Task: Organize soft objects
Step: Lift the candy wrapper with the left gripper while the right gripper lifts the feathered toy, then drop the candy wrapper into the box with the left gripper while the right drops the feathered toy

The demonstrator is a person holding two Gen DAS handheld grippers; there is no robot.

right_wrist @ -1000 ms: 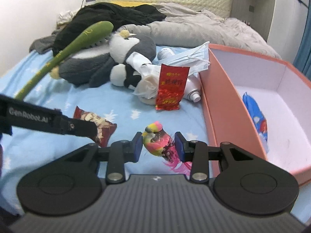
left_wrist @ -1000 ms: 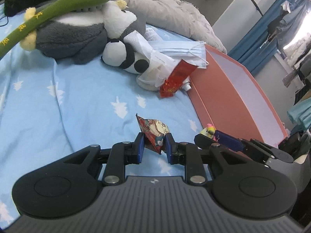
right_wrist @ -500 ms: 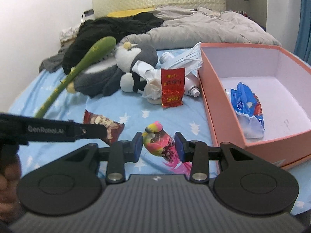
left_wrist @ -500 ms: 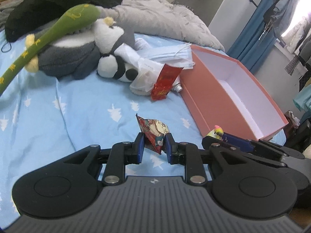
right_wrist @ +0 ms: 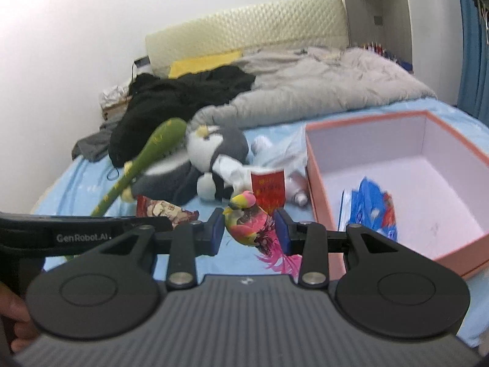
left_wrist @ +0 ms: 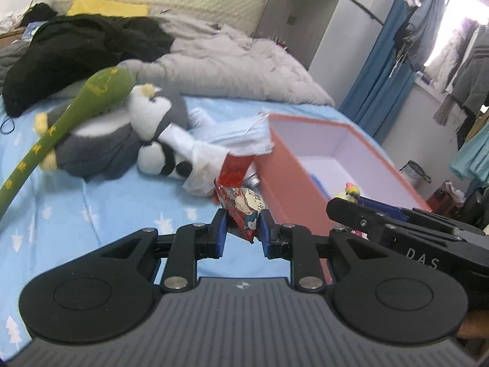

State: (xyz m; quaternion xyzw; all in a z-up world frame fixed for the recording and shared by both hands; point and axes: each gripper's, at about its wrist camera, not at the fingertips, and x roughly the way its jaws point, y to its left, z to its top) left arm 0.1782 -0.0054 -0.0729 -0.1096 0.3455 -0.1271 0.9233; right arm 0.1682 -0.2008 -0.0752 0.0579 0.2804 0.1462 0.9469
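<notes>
My left gripper (left_wrist: 243, 227) is shut on a red printed snack packet (left_wrist: 241, 206), held in the air above the blue bedsheet. My right gripper (right_wrist: 249, 229) is shut on a small pink and yellow toy parrot (right_wrist: 247, 221), also lifted off the bed. An open salmon box (right_wrist: 318, 180) with white inside lies to the right, with a blue packet (right_wrist: 371, 206) in it. In the left wrist view the same box (left_wrist: 287, 171) sits just beyond the packet, and the right gripper's arm (left_wrist: 397, 223) reaches in from the right with the parrot's head (left_wrist: 350, 191) showing.
On the bed beyond lie a grey penguin plush (right_wrist: 214, 150), a small panda plush (left_wrist: 159, 160), a long green plush stick (left_wrist: 61, 119), a red foil pouch (right_wrist: 269, 189), face masks (left_wrist: 241, 136), a grey duvet (right_wrist: 305, 91) and black clothes (left_wrist: 82, 46).
Both grippers have risen off the bed with the packet and the parrot still held. The views now look higher over the bed and show more of the box's inside.
</notes>
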